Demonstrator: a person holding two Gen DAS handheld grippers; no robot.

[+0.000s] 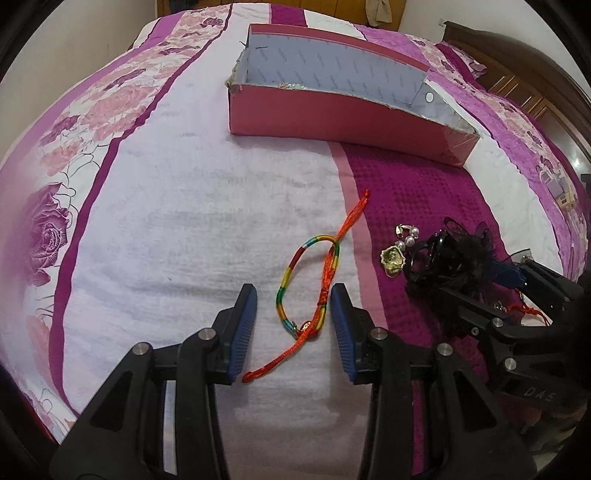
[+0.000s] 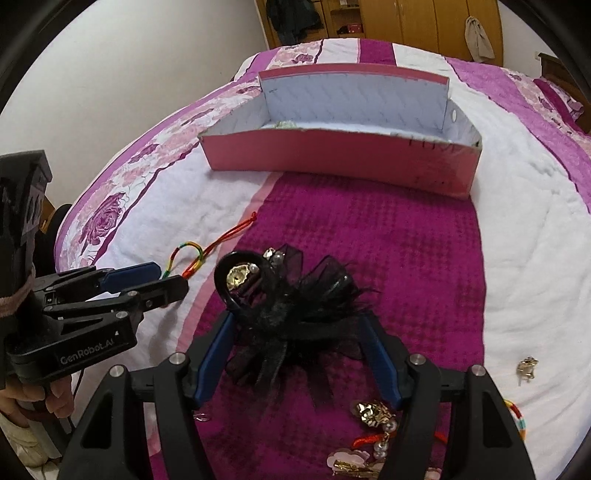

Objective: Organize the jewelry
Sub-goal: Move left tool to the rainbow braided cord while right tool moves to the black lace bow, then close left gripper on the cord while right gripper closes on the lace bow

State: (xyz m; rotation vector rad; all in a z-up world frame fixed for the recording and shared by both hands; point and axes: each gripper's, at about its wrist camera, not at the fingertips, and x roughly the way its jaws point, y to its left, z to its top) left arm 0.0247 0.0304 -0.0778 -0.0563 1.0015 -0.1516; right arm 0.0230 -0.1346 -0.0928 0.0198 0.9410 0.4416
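A rainbow cord bracelet with orange-red string ends (image 1: 314,288) lies on the white towel between the open fingers of my left gripper (image 1: 293,306); the pads do not touch it. It also shows in the right wrist view (image 2: 192,256). My right gripper (image 2: 295,325) is open around a black feathered hair clip (image 2: 295,310), which shows in the left wrist view too (image 1: 450,258). A gold and pearl earring (image 1: 397,251) lies beside the clip. The open pink box (image 1: 332,114) stands at the far side of the bed (image 2: 332,155).
More jewelry lies near my right gripper: gold and pearl pieces (image 2: 373,413), a small gold piece (image 2: 528,365) on the white towel, a colourful bracelet (image 2: 517,417) at the right. The bed has a magenta towel (image 2: 388,240) and floral cover (image 1: 92,147). Wooden wardrobes (image 2: 388,18) stand behind.
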